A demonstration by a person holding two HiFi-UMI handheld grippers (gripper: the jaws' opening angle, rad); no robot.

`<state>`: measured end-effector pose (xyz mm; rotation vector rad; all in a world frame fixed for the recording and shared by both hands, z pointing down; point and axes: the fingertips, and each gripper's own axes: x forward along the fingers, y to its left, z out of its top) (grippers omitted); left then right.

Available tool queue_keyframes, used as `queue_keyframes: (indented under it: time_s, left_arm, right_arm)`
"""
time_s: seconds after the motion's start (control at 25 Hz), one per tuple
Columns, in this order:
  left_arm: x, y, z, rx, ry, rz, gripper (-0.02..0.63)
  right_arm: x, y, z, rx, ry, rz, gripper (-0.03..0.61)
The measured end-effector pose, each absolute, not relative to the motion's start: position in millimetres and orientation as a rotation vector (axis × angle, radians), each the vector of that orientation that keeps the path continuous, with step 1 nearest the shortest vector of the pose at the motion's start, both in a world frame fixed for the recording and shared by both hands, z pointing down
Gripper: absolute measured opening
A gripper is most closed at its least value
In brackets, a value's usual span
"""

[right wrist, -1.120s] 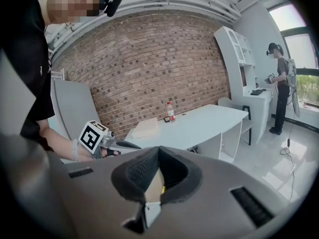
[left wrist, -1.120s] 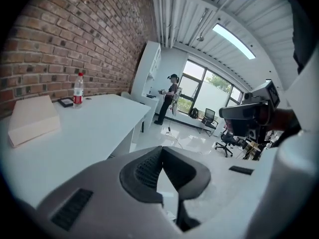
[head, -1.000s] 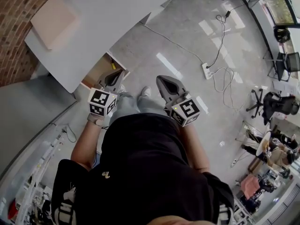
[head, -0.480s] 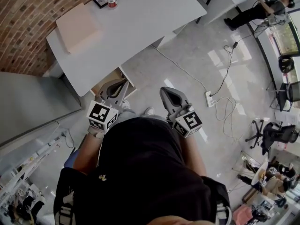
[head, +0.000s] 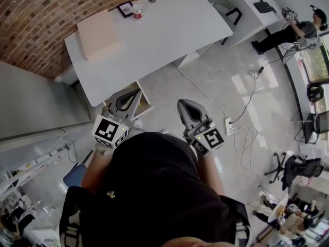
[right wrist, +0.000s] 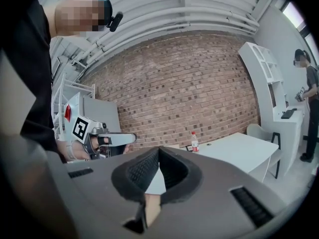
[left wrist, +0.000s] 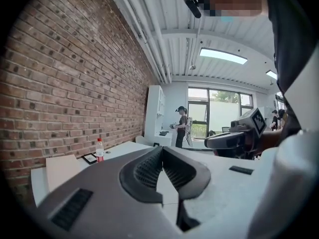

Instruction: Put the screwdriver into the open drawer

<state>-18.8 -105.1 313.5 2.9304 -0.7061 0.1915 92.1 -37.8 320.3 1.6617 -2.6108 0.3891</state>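
Farthest left in the head view, a brick wall [head: 31,30] was seen, with a grey cabinet [head: 36,104] set below it. A white table [head: 169,30] was placed against the wall. On it were laid a flat beige box [head: 98,34], a small dark frame [head: 125,9] and 1 red-capped bottle [head: 136,6], the frame and bottle just beside each other near the wall. Under the table's near edge the open drawer [head: 146,106] was shown, its wood-coloured inside partly covered by the left gripper [head: 134,92]. The screwdriver could not be made out in any view.

The 2 grippers were held out low in front of the person's body, well apart from each other. The left gripper was pointed toward the drawer. In the left gripper view its jaws were seen pressed together at the tips, with nothing between them. The right gripper [head: 181,104] was held over bare floor, and in the right gripper view its jaws were likewise met at the tips and nothing was gripped.

Right of the drawer, pale glossy floor [head: 216,76] was left open, crossed only by a cable run to a power strip [head: 229,126]. Farther right, another person [head: 295,30] was seen near a second table, and office chairs [head: 316,125] were ranged along the room's edge.
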Motion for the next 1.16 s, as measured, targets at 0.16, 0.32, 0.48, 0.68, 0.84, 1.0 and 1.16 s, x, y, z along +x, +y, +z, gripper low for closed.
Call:
queue_keyframes:
  time_s: [0.16,0.32,0.48,0.68,0.84,1.0,1.16]
  left_arm:
    - [-24.8,-102.7,307.8,2.916,-0.751,0.171,0.005]
    - [-32.6,-103.4,307.9,2.901,-0.795,0.170,0.005]
    - [-40.5,-107.0,309.7,2.878,-0.825,0.171,0.005]
    - [-42.1,-106.0,311.0,2.863,-0.839,0.165,0.005]
    - [-42.1,-105.6,314.5,2.856,-0.838,0.163,0.005]
    - [-39.3,-102.7,315.7,2.856,-0.834,0.169,0.005]
    - [-36.6,-98.8,314.8,2.856,-0.833,0.165,0.005]
  right_arm:
    - [99.0,-42.0,313.2,1.721,-2.601,0.407,0.009]
    - [101.2,-46.2,310.5,1.754,-2.608,0.453,0.009]
    - [96.8,-48.1,309.0,1.725,-2.625,0.435,0.009]
    - [94.8,-45.2,310.1,1.719,-2.621,0.416,0.010]
    - [93.4,-42.5,310.7,1.710,-2.630,0.409,0.009]
    - [98.0,-38.6,302.4,1.734,-2.663,0.398,0.009]
    - [106.9,-32.0,306.4,1.748,-2.622,0.404,0.009]
